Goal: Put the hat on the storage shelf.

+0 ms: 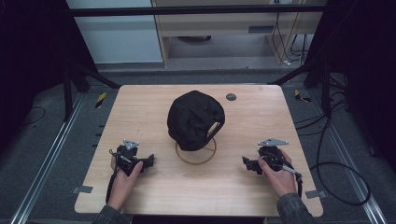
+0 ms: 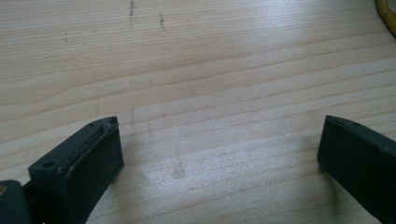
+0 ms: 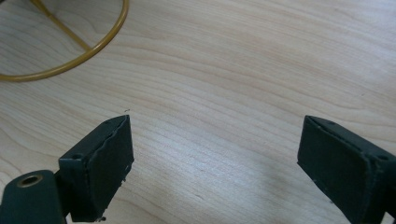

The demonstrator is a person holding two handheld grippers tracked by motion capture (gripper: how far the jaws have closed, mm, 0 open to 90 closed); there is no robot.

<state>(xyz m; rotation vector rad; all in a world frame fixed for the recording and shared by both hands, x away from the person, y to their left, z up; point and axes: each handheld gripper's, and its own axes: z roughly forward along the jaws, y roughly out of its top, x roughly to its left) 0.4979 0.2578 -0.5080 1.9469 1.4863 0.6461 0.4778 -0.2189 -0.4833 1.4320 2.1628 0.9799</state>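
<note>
A black cap (image 1: 195, 120) rests on a stand with a round yellow wire base (image 1: 196, 153) in the middle of the wooden table (image 1: 252, 121). My left gripper (image 1: 150, 162) lies low at the front left, held in a hand, its jaws pointing right toward the base. In the left gripper view it (image 2: 219, 140) is open over bare wood. My right gripper (image 1: 246, 163) sits at the front right, jaws pointing left. The right gripper view shows it (image 3: 215, 140) open, with the yellow ring (image 3: 70, 65) ahead at upper left.
A small dark round disc (image 1: 230, 97) lies on the table behind the cap. Black cables (image 1: 343, 182) trail on the floor at the right. Dark frame posts stand at both sides, and a cabinet stands beyond the table.
</note>
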